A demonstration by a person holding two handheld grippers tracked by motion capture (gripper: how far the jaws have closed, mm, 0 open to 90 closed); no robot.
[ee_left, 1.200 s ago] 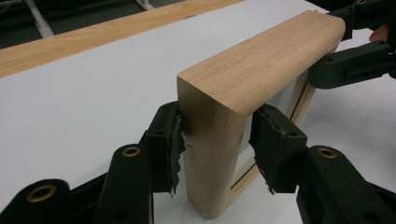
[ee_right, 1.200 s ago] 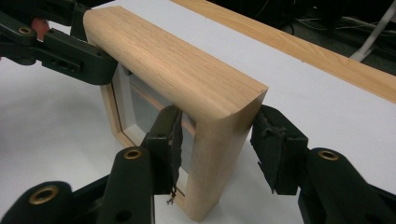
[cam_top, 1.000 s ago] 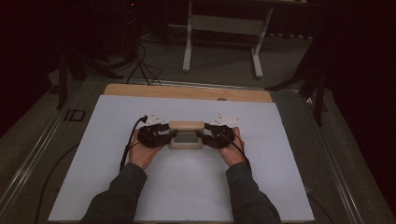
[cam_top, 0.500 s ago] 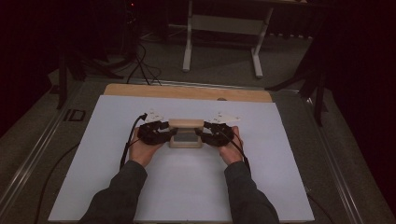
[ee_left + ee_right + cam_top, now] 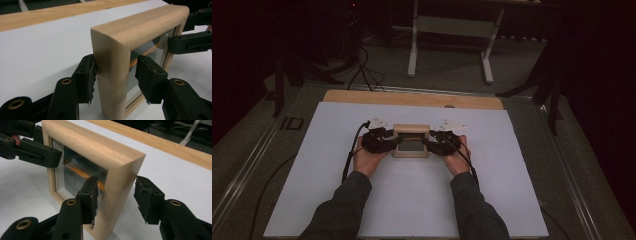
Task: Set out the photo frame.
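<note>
1. Between the two grippers stands the wooden frame (image 5: 411, 140), upright on the white sheet (image 5: 412, 200), one side post within each set of jaws.
2. Left gripper (image 5: 115, 77) — jaws just opening; one pad touches, the other stands off.
3. Right gripper (image 5: 116, 196) — jaws apart, straddling its post loosely, likely steadying it against tipping.

Left tongs (image 5: 115, 75) wider around frame (image 5: 117, 60)
</note>
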